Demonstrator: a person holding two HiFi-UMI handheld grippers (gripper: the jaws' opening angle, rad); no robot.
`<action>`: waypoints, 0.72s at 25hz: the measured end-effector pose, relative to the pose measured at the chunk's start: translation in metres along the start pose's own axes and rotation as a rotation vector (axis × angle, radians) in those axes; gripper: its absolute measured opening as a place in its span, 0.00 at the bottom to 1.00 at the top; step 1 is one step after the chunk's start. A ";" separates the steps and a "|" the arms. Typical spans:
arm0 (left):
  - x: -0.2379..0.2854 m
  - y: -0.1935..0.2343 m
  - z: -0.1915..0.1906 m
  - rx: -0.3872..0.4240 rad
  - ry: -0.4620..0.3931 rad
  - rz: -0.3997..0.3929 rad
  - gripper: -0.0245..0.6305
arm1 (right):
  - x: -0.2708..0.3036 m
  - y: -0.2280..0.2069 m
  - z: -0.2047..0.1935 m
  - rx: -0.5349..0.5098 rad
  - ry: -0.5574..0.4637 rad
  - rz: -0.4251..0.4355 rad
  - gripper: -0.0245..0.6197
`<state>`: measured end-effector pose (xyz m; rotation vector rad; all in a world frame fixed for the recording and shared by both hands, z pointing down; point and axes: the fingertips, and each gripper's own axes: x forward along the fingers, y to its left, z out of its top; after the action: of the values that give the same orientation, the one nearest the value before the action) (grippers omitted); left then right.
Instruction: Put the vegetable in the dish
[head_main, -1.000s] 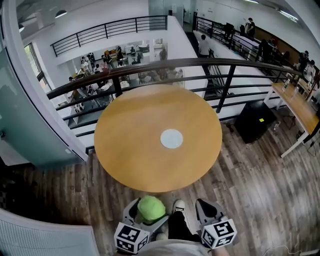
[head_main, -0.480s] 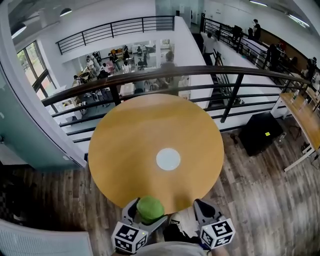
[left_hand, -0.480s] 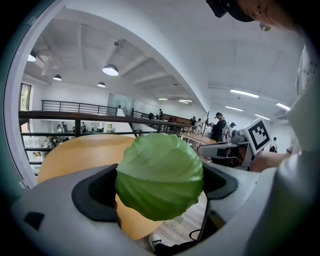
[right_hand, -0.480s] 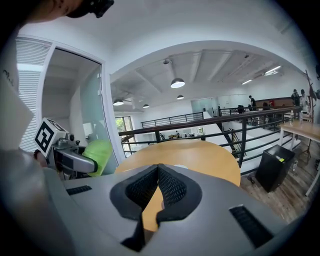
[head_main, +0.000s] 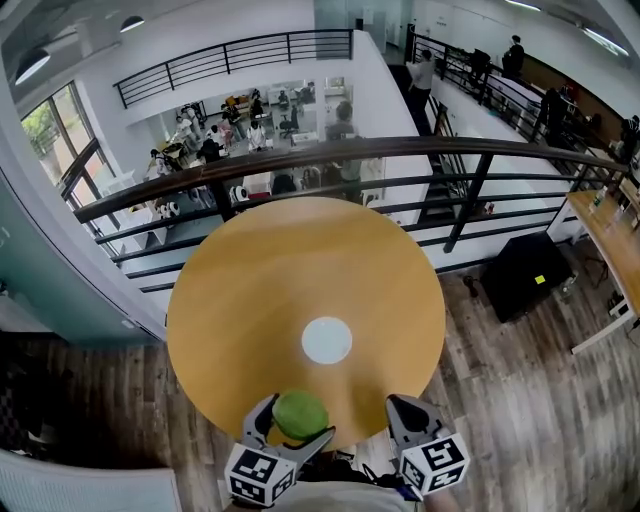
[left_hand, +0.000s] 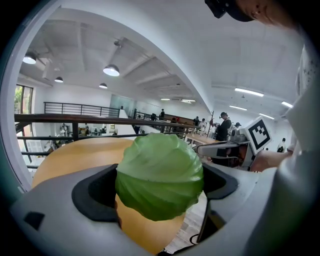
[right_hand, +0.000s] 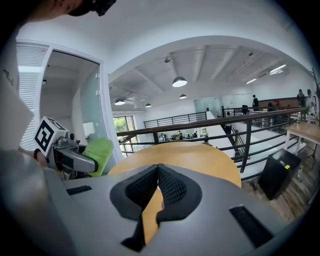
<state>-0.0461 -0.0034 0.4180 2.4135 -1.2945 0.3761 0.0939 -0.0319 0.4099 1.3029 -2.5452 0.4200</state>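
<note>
A round green cabbage (head_main: 300, 415) is clamped between the jaws of my left gripper (head_main: 296, 423), at the near edge of the round wooden table (head_main: 260, 290); it fills the left gripper view as the cabbage (left_hand: 159, 175). A small white dish (head_main: 327, 340) lies on the table's near half, just beyond the cabbage. My right gripper (head_main: 404, 412) hangs beside the left one, its jaws touching with nothing between them (right_hand: 156, 186). From the right gripper view the cabbage (right_hand: 98, 152) shows at the left.
A black railing (head_main: 330, 160) runs right behind the table, with a drop to a lower floor beyond. Wooden floor surrounds the table. A black box (head_main: 528, 275) and a long desk (head_main: 610, 235) stand to the right.
The table and dish have come closer and lower in the head view as the person stepped up to it. Both grippers now reach over the near table edge.
</note>
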 end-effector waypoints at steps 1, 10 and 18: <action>0.004 0.002 0.001 -0.002 0.002 0.001 0.80 | 0.003 -0.002 0.001 0.003 0.002 0.000 0.07; 0.023 0.028 0.012 -0.007 0.035 -0.029 0.80 | 0.026 -0.007 0.015 0.020 0.004 -0.035 0.07; 0.037 0.039 0.011 -0.004 0.056 -0.055 0.80 | 0.038 -0.016 0.010 0.042 0.012 -0.070 0.07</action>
<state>-0.0585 -0.0555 0.4310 2.4124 -1.2006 0.4228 0.0841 -0.0729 0.4158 1.3953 -2.4860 0.4683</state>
